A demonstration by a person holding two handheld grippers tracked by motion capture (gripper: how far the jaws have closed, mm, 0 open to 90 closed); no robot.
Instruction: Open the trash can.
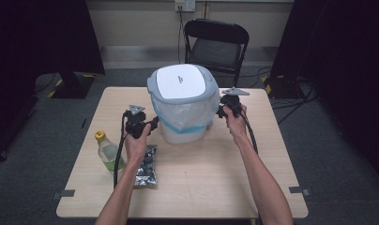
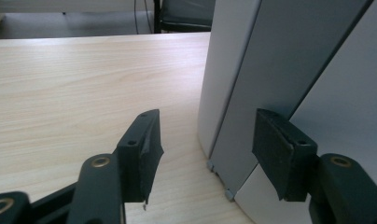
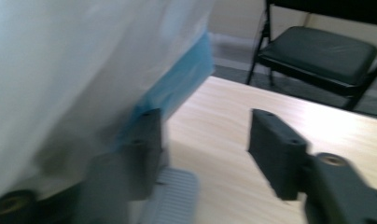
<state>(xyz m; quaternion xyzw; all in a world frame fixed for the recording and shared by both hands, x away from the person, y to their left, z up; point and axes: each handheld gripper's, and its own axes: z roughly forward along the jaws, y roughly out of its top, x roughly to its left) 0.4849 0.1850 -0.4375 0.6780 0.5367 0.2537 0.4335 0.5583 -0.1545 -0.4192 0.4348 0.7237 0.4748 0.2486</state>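
**Your table and what sits on it**

You work at a pale wooden table with rounded corners. A white bin with a grey-rimmed lid and a plastic liner stands on it, toward the far edge. Near your left forearm, a bottle with a yellow cap stands just beside a silvery foil packet lying flat.
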